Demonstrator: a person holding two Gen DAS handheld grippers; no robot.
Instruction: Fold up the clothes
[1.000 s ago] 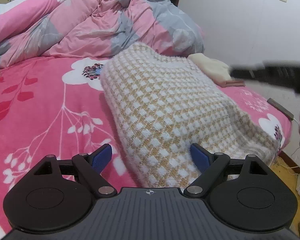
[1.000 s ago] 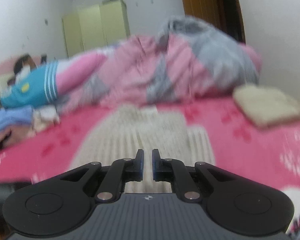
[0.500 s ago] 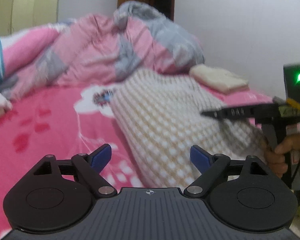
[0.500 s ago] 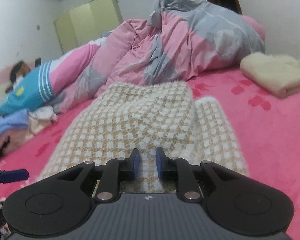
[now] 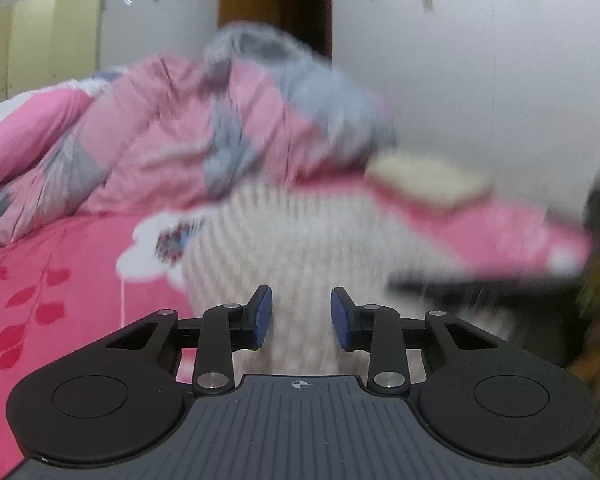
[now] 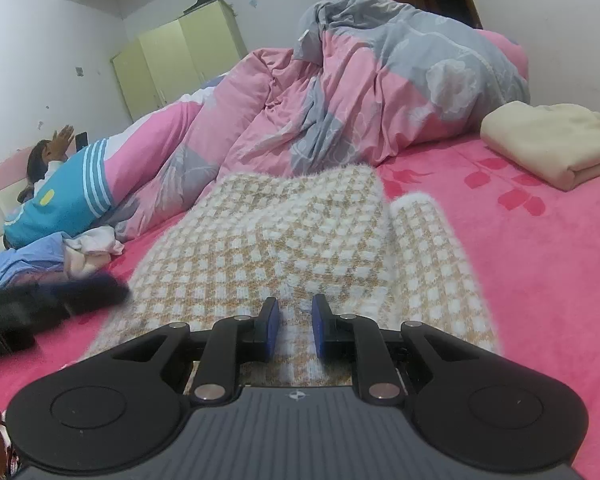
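My left tongs (image 5: 301,316) are closing, sweater (image 6: 284,236) hem between the pads but not yet pinched. Right tongs (image 6: 296,330) stand slightly apart over the near hem, gripping nothing. Sweater lies flat on the pink bedsheet (image 6: 540,264), quilt (image 6: 372,92) beyond; I judge both ends get lifted for a fold.

One checked knit sweater (image 6: 284,236) lay straight ahead of the right jaws, running under and beyond them. One folded cream blanket (image 6: 556,140) sat well off to the right of those jaws. One pink and grey quilt (image 6: 364,92) was heaped far beyond them. One pale green wardrobe (image 6: 180,64) stood behind. One person (image 6: 56,192) lay far left of the jaws.
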